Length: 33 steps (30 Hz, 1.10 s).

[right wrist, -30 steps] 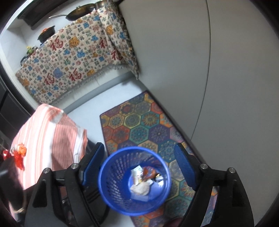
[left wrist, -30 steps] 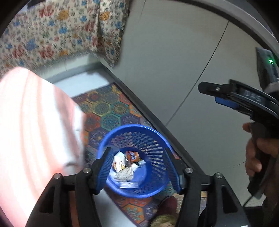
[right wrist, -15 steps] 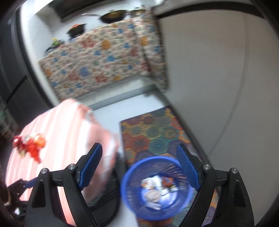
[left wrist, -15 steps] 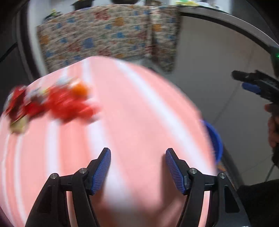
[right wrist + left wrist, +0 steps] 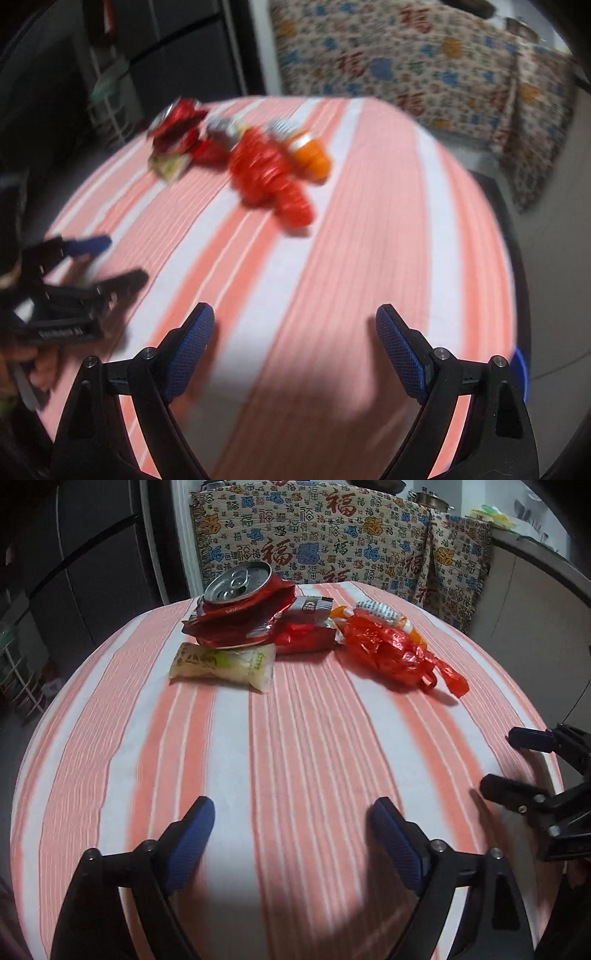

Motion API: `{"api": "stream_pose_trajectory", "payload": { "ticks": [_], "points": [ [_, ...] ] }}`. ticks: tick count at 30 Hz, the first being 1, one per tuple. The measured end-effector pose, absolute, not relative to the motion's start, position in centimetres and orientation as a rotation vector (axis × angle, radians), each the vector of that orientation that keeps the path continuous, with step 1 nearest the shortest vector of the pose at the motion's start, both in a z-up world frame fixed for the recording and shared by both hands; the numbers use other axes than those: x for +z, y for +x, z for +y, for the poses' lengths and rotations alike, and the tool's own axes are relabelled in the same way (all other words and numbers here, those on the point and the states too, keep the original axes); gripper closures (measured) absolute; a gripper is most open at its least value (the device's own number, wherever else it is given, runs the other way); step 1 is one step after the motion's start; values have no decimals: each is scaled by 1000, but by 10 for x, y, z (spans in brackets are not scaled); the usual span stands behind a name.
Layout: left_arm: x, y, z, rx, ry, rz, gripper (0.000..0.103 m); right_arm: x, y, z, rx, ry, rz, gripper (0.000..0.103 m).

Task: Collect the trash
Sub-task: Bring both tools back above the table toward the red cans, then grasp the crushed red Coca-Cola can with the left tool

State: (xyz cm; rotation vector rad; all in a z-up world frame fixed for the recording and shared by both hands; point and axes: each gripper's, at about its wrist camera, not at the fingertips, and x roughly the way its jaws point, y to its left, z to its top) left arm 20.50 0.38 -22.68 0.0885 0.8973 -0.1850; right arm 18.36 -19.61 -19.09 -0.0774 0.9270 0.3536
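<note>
Trash lies in a heap at the far side of the pink-and-white striped table [image 5: 295,760]: a crushed red can [image 5: 236,590] on a red wrapper, a pale green packet [image 5: 225,662] in front of it, a red snack pack [image 5: 306,631] and a crumpled red plastic bag [image 5: 391,650] [image 5: 266,173] with an orange-white wrapper [image 5: 373,614] [image 5: 310,155] behind it. My left gripper [image 5: 293,819] hangs over the near table, jaws opening, nothing between them. My right gripper [image 5: 295,332] does likewise to its right, jaws opening and empty. Each gripper shows in the other's view: the right gripper's fingers [image 5: 517,768], the left gripper's fingers [image 5: 96,262].
A patterned cloth [image 5: 332,539] covers a counter behind the table, with pots on top. Dark cabinets [image 5: 85,554] and a wire rack stand at the left. A sliver of the blue basket [image 5: 521,373] peeks out past the table's right edge.
Both grippers swung from above the blue basket on the floor mat over to the striped table. The trash heap came into view, and the left jaws spread wider.
</note>
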Motion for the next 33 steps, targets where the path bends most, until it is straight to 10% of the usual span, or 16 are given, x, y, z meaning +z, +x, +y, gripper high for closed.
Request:
{"api": "stream_pose_trajectory", "payload": {
  "ticks": [17,33],
  "points": [
    [-226,311,5,-47,20,915,0,-197,198,-182,323,-130,907,0],
    [-216,227,107,17,-101,890,1,-196,198,-183,330,-134,905,0]
  ]
}}
